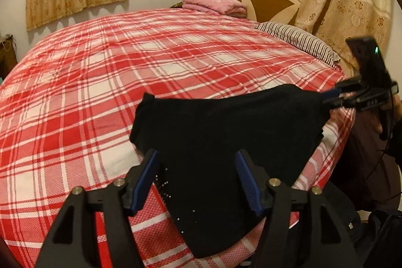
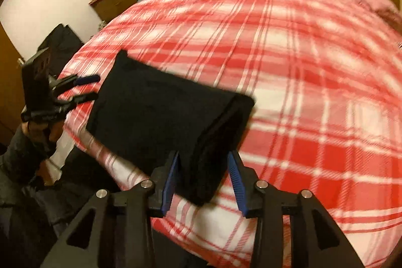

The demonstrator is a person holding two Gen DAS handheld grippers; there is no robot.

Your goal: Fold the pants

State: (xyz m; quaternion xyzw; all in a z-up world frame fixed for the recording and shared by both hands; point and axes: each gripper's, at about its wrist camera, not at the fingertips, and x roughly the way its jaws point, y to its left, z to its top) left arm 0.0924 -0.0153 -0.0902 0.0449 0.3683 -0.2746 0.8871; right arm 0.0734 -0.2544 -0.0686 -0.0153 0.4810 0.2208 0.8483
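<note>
On the plaid bed (image 1: 100, 82), the folded black pants (image 1: 226, 132) are lying flat. I am keeping the left gripper (image 1: 198, 180) released around one end. I am keeping the right gripper (image 2: 203, 180) released around the other.

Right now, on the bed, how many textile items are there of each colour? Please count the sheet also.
Black: 1, the folded pants
Pink: 1, the folded blanket
Striped black and white: 1, the pillow
Red and white plaid: 1, the bed sheet
Total: 4
</note>
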